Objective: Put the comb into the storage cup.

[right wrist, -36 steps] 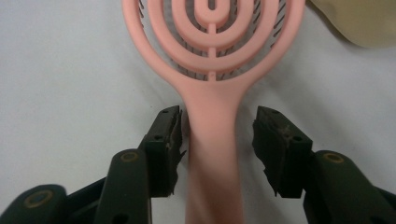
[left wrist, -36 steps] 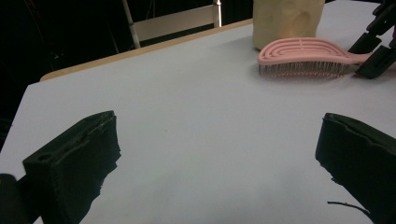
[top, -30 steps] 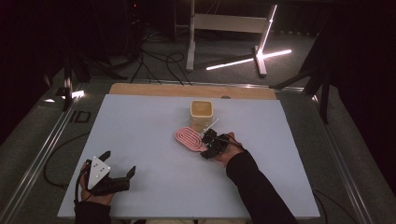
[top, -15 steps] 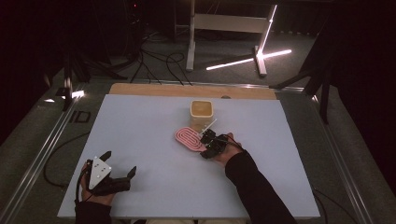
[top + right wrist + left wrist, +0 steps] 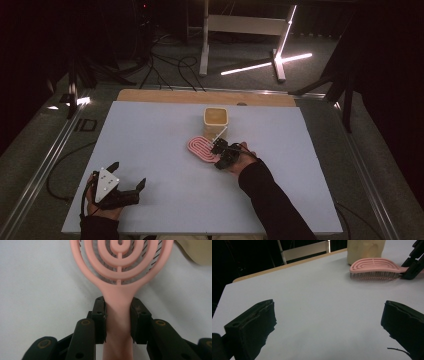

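A pink hairbrush [image 5: 201, 148] with a vented oval head lies bristles down on the white table, just in front of a cream tub [image 5: 216, 120]. My right gripper [image 5: 220, 150] is shut on the brush's handle [image 5: 118, 312]; both pads press its sides. In the left gripper view the pink hairbrush [image 5: 375, 268] sits far off at the upper right beside the cream tub [image 5: 365, 248]. My left gripper [image 5: 126, 182] rests near the table's front left corner, open, with bare table between its jaws [image 5: 329, 322].
The white table top [image 5: 150, 140] has a wooden strip along its far edge [image 5: 165, 96]. Beyond it stand a metal frame [image 5: 240, 25], lit light bars [image 5: 265, 64] and cables on a dark floor. Rails run along both sides of the table.
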Available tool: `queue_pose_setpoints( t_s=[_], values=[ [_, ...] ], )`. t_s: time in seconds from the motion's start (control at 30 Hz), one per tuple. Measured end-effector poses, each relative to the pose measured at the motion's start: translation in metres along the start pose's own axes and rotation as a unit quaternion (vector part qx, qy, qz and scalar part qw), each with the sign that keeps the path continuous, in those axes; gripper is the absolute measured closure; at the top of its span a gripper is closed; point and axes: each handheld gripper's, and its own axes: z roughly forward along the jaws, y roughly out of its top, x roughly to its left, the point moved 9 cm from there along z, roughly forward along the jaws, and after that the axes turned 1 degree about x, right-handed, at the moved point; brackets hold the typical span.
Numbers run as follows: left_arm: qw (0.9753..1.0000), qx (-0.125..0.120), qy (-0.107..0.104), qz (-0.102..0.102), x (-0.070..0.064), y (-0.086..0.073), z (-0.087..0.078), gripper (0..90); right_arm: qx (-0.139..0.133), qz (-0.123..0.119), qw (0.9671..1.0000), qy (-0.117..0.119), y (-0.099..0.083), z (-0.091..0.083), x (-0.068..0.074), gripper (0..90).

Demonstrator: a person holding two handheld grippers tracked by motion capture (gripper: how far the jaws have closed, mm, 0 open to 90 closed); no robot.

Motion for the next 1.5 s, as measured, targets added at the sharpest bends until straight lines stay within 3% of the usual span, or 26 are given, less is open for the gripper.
queue_pose_setpoints(
  t_s=[0.53, 1.1, 1.13, 1.5],
  values=[
    [1.0000, 0.002, 0.003, 0.004, 0.000, -0.001, 0.000, 0.1, -0.017, -0.015, 0.9997, -0.007, -0.003, -0.002, 0.004, 70.0],
    [1.0000, 0.004, 0.004, 0.006, 0.000, -0.001, 0.001, 0.1, -0.079, -0.004, 0.9968, -0.014, -0.013, -0.019, 0.005, 70.1],
    [1.0000, 0.005, 0.004, 0.006, 0.000, -0.001, 0.001, 0.1, -0.096, -0.001, 0.9953, -0.018, -0.013, -0.023, 0.005, 70.1],
    [1.0000, 0.005, 0.005, 0.006, 0.000, -0.002, 0.001, 0.1, -0.163, 0.008, 0.9862, -0.031, -0.015, -0.054, 0.006, 70.1]
  ],
)
